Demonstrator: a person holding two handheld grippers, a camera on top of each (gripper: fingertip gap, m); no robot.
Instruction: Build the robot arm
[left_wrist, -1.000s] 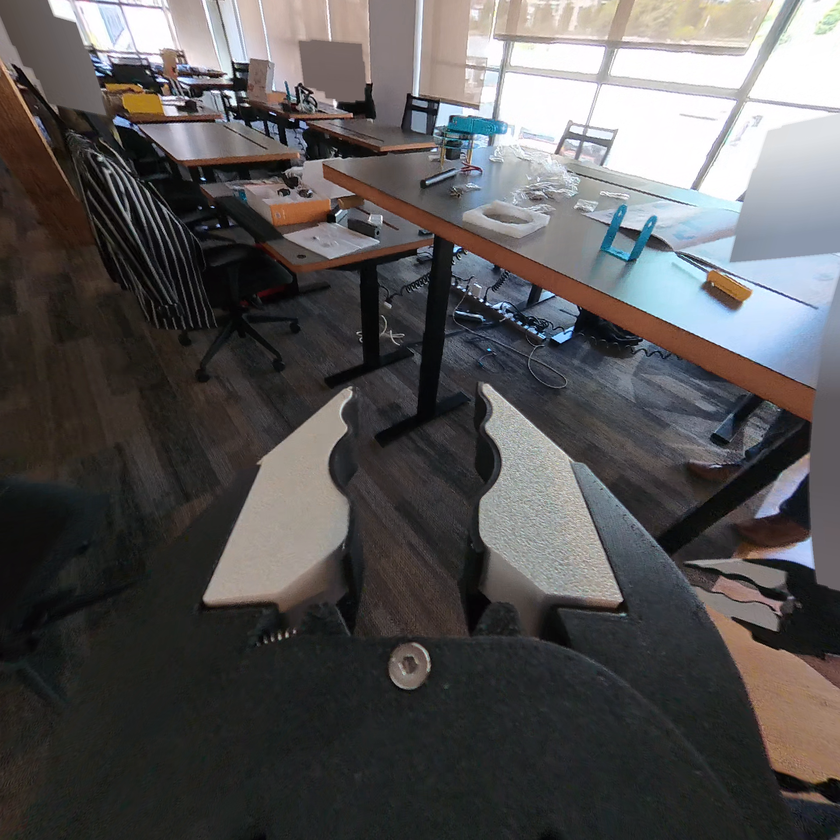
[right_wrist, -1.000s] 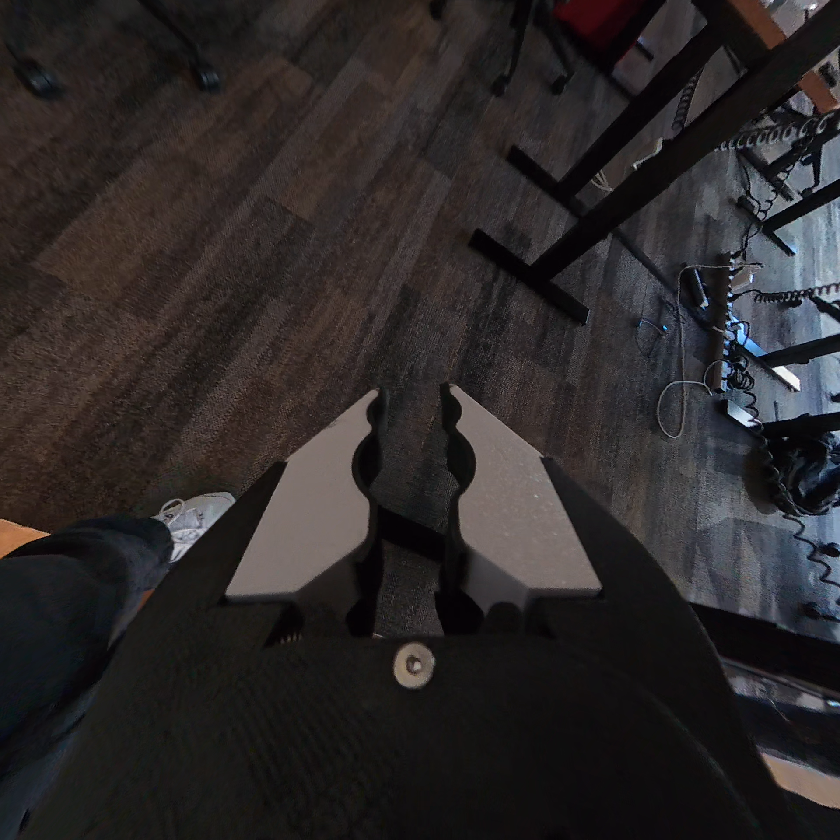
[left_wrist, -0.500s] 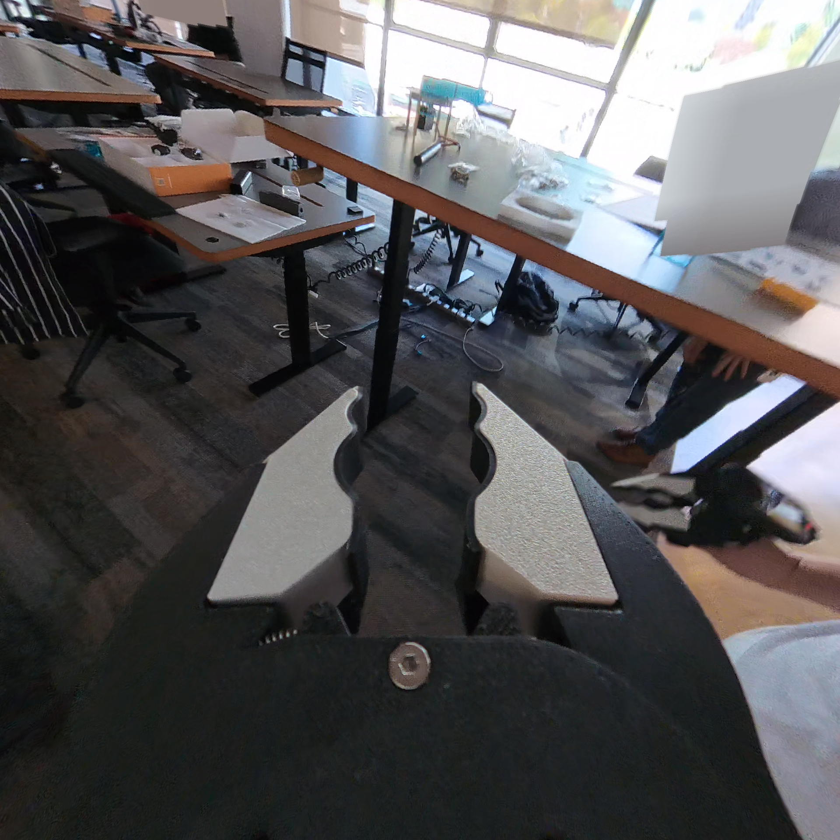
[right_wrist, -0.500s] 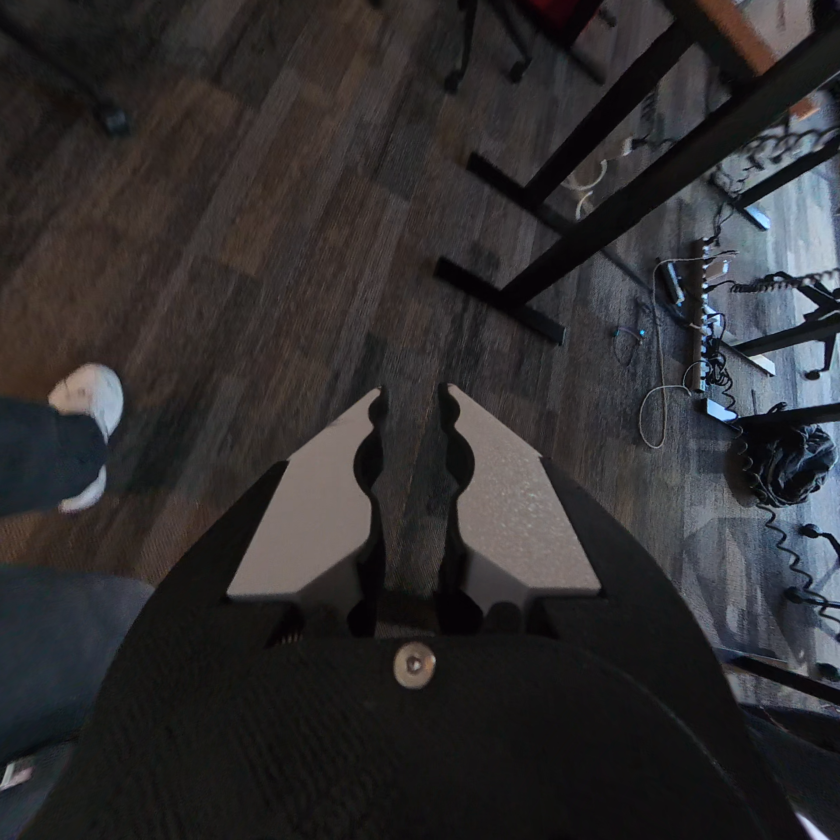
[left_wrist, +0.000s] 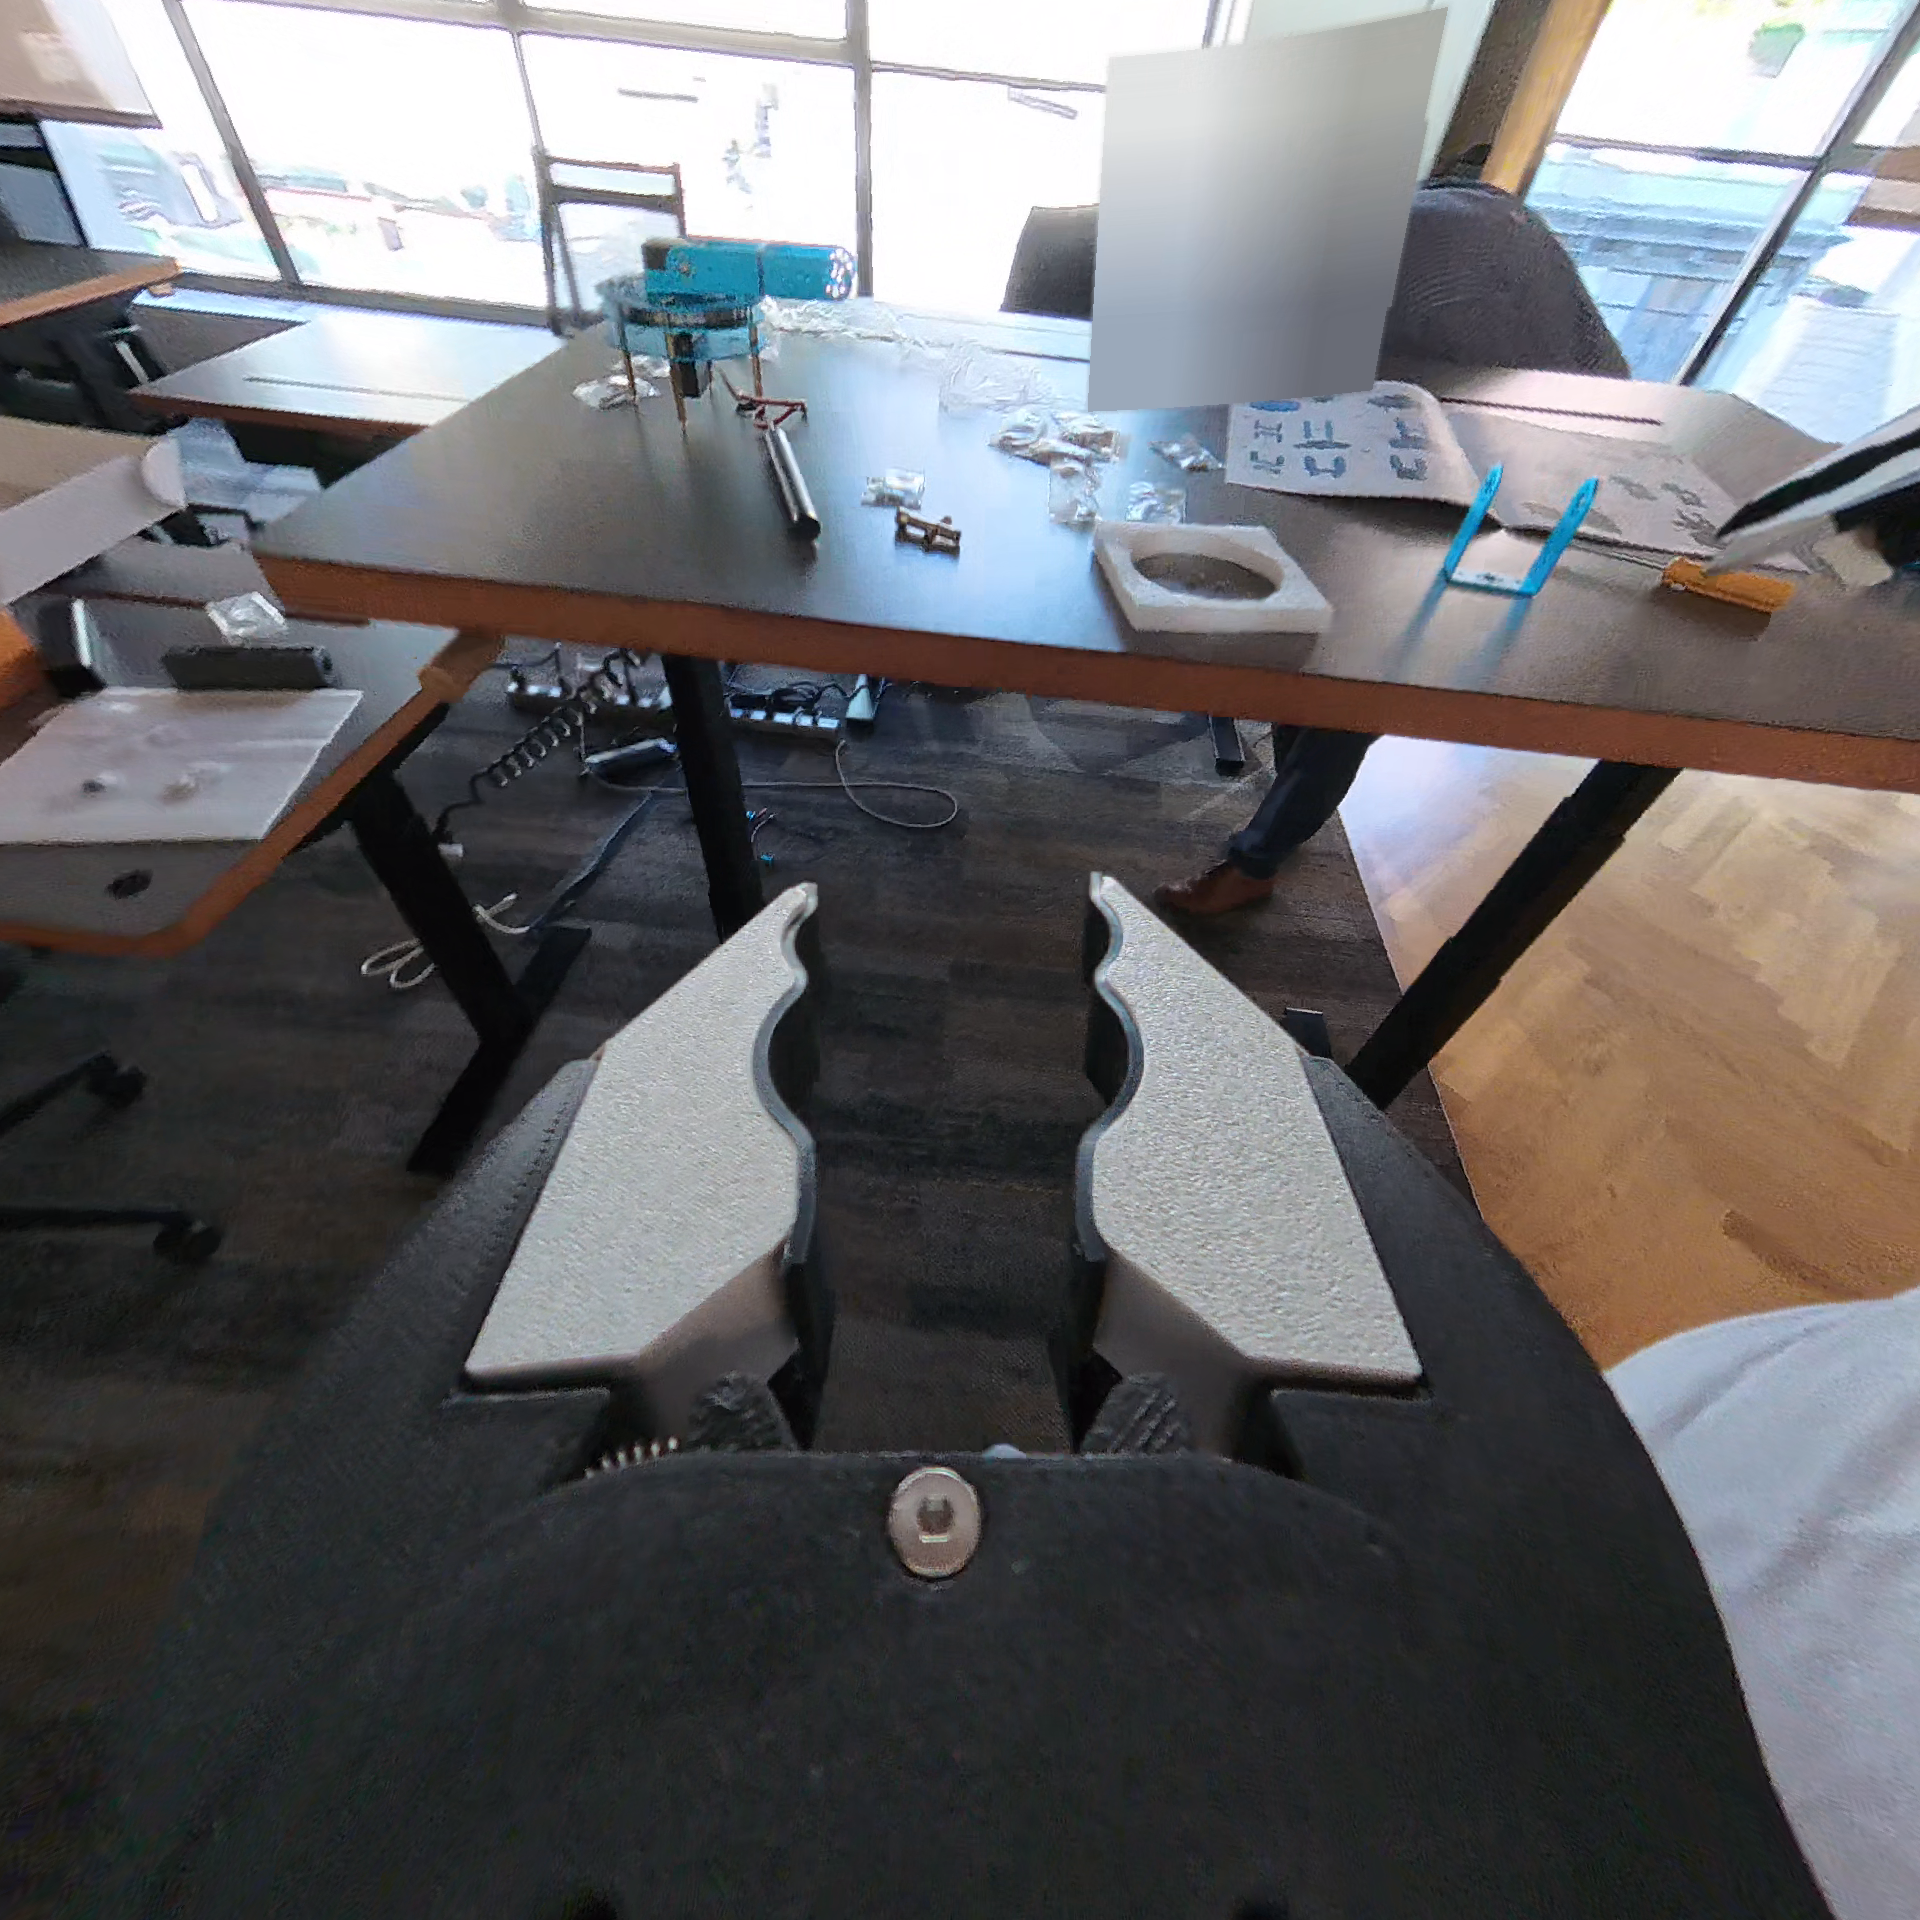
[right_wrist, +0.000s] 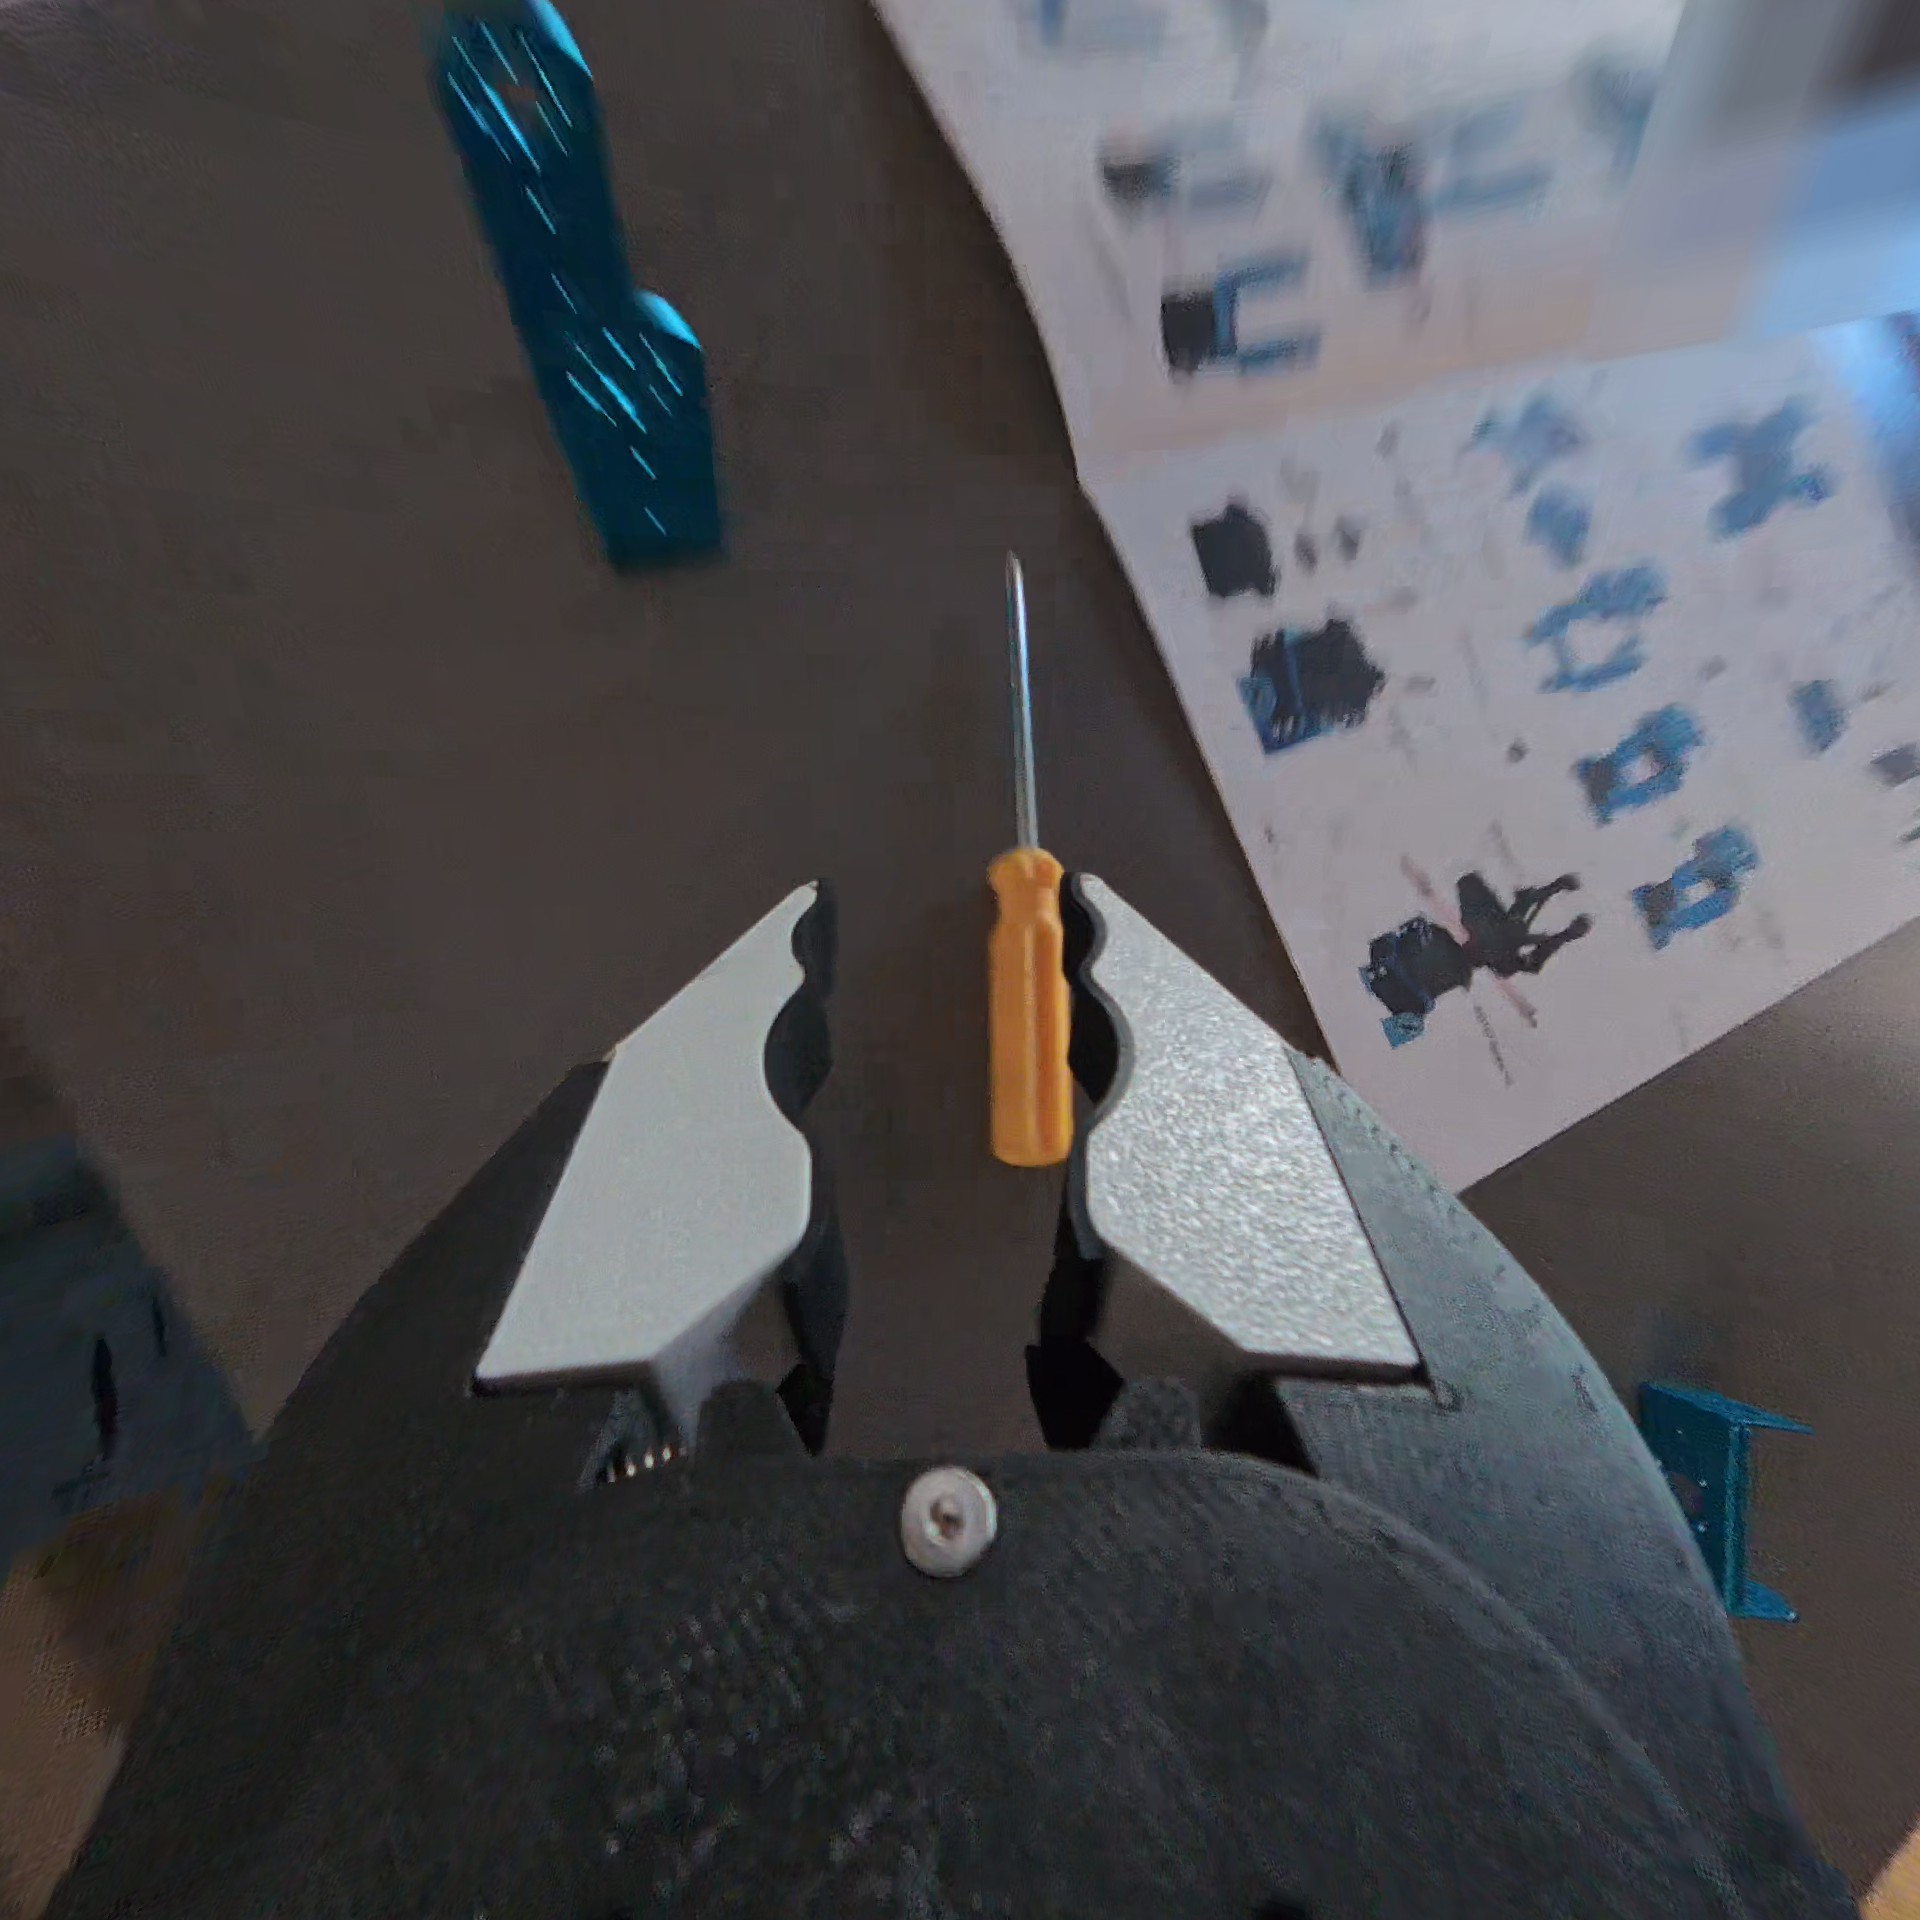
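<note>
My right gripper (right_wrist: 948, 896) is open and hangs just over a dark table (right_wrist: 312, 727). A small screwdriver with an orange handle (right_wrist: 1029, 1023) lies between its fingers, close to the right finger (right_wrist: 1195, 1101); its thin metal shaft points away from me. My left gripper (left_wrist: 948, 904) is open and empty, held in the air over the dark carpet in front of the same table (left_wrist: 935, 582). In the left wrist view the orange screwdriver (left_wrist: 1730, 587) lies at the table's right end, with the other gripper's fingers (left_wrist: 1818, 499) above it.
A blue U-shaped bracket (right_wrist: 582, 301) stands past the screwdriver, also in the left wrist view (left_wrist: 1512, 540). A printed sheet (right_wrist: 1507, 582) lies to the right. A white foam block (left_wrist: 1210, 577), a dark rod (left_wrist: 790, 483), small bagged parts (left_wrist: 1060, 447) and a blue device on legs (left_wrist: 691, 312) are on the table.
My right gripper has swung up from the floor to the tabletop and opened wider around the screwdriver. My left gripper has turned right to face the table head on and stayed open.
</note>
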